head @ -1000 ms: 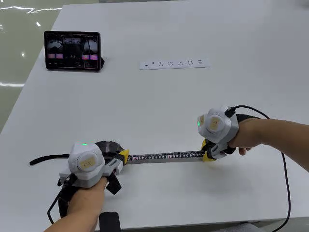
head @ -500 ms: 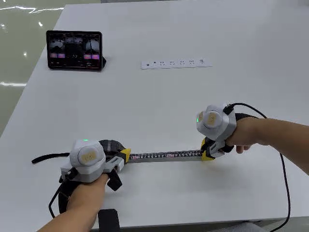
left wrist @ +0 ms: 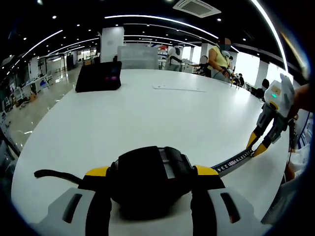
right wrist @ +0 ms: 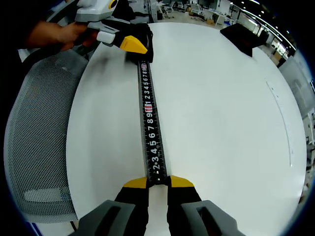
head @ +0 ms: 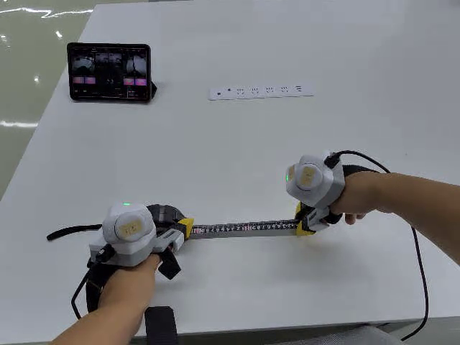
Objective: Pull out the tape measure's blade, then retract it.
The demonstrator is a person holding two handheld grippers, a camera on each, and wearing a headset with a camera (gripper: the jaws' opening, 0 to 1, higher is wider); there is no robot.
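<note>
The black tape measure case (left wrist: 150, 179) sits on the white table (head: 237, 158), with my left gripper (left wrist: 150, 196) shut on it between yellow-tipped jaws. In the head view the case (head: 164, 215) shows just beyond the left gripper (head: 176, 241) at the near left. The blade (head: 244, 229) lies flat on the table, drawn out to the right. My right gripper (head: 305, 224) is shut on the blade's end. Along its jaws (right wrist: 157, 184) the numbered blade (right wrist: 150, 123) runs away to the case (right wrist: 142, 39).
A tablet (head: 109, 72) stands at the far left of the table and a white power strip (head: 260, 91) lies at the far middle. A black strap (head: 72, 232) trails left from the case. A grey mesh chair (right wrist: 39, 147) is below the table's near edge.
My right gripper has moved a little left toward the case, so the drawn-out length of blade is slightly shorter. The left gripper and case have stayed in place.
</note>
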